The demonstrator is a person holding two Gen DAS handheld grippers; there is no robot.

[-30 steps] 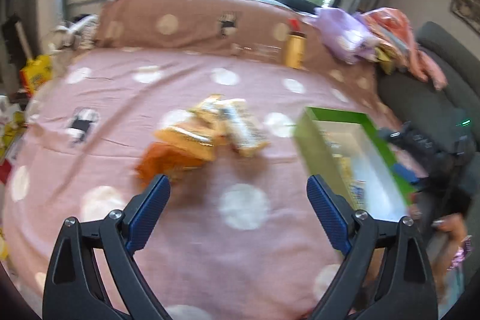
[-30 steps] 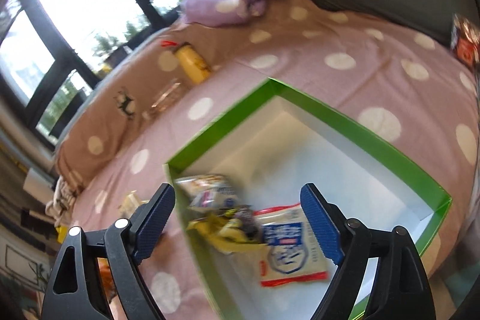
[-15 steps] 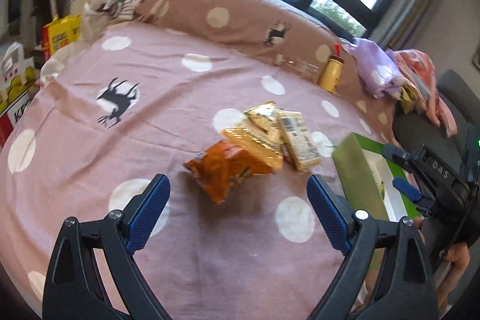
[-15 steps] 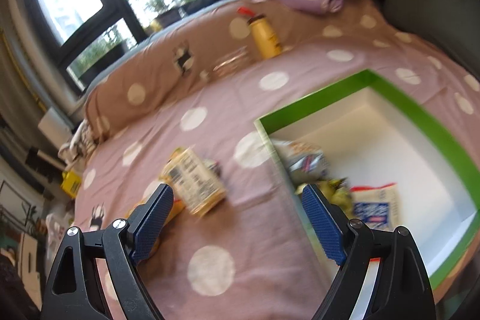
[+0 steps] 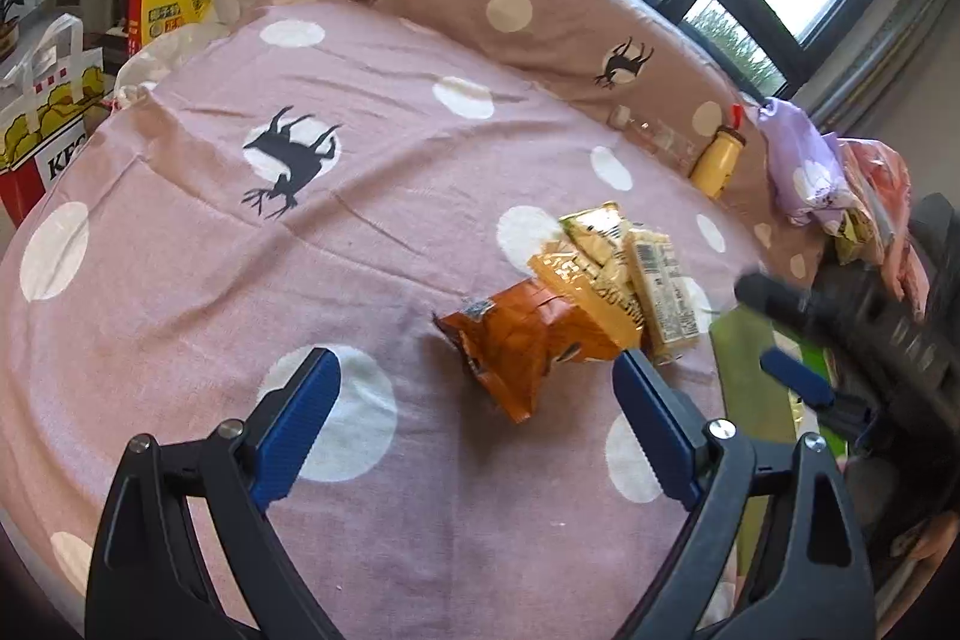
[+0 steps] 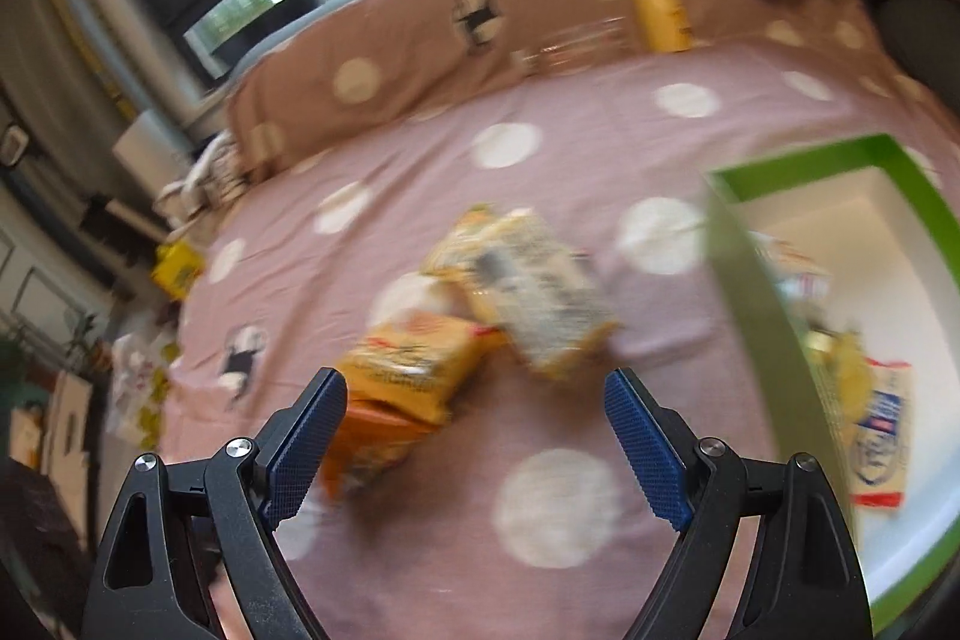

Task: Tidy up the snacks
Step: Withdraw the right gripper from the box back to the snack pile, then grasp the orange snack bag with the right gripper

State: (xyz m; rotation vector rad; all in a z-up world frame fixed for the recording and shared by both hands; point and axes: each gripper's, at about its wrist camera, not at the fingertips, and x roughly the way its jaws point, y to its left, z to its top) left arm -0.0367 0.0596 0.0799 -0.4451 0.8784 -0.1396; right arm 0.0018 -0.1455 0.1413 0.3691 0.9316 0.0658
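Both grippers hang over the bed (image 5: 180, 280) with fingers apart and empty: left gripper (image 5: 474, 430), right gripper (image 6: 474, 448). The snack packets (image 5: 576, 304) lie heaped mid-bed, just beside the green box (image 6: 744, 292), which holds more packets (image 6: 876, 424).

Left gripper (image 5: 474, 421): black triangular-cutout arms, silver screws, blue ribbed pads on fingers (image 5: 294, 421). Right gripper (image 6: 474, 442): same build, blue textured pads, silver screws near pad bases.
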